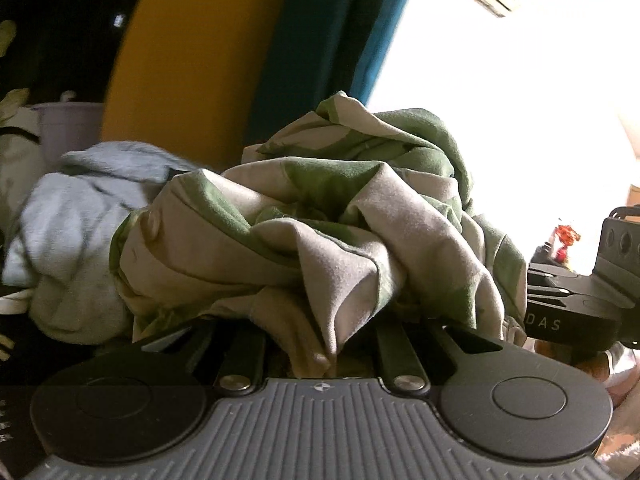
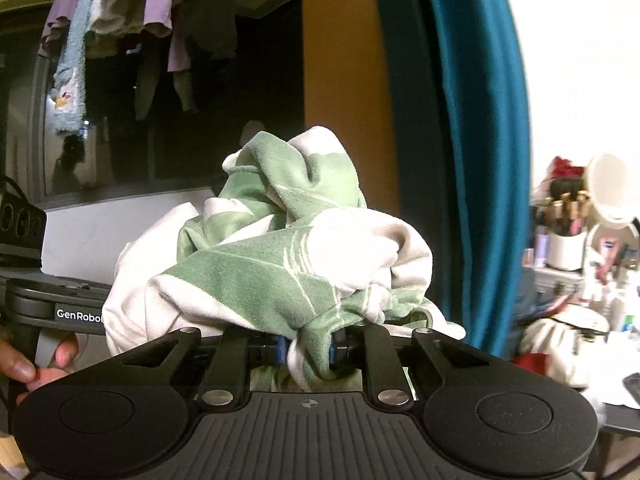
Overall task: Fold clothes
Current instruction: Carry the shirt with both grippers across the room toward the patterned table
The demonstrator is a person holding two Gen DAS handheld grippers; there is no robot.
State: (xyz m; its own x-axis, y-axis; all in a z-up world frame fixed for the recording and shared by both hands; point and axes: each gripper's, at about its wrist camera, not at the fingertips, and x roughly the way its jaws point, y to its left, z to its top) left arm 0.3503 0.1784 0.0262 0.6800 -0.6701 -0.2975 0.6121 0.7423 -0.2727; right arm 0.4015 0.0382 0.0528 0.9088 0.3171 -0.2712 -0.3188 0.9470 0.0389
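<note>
A crumpled green and cream garment [image 1: 320, 216] fills the left wrist view, heaped over my left gripper [image 1: 320, 322]. Its fingertips are buried under the folds, and a strip of cloth hangs down between the linkages, pinched there. In the right wrist view the same garment [image 2: 280, 264] is bunched in front of my right gripper [image 2: 310, 350], whose blue pads [image 2: 280, 350] squeeze a twist of green cloth. The right gripper's body [image 1: 576, 304] pokes in at the right edge, close beside the bundle. The left gripper's body [image 2: 40, 304] and a hand [image 2: 24, 364] holding it show at the left.
A pale blue-grey garment [image 1: 80, 216] lies left of the bundle, with a white tub [image 1: 68, 128] behind it. A teal curtain [image 2: 460, 120] and a yellow wall stand behind. Clothes hang [image 2: 112, 20] at upper left. A shelf crowded with cosmetics [image 2: 568, 240] sits right.
</note>
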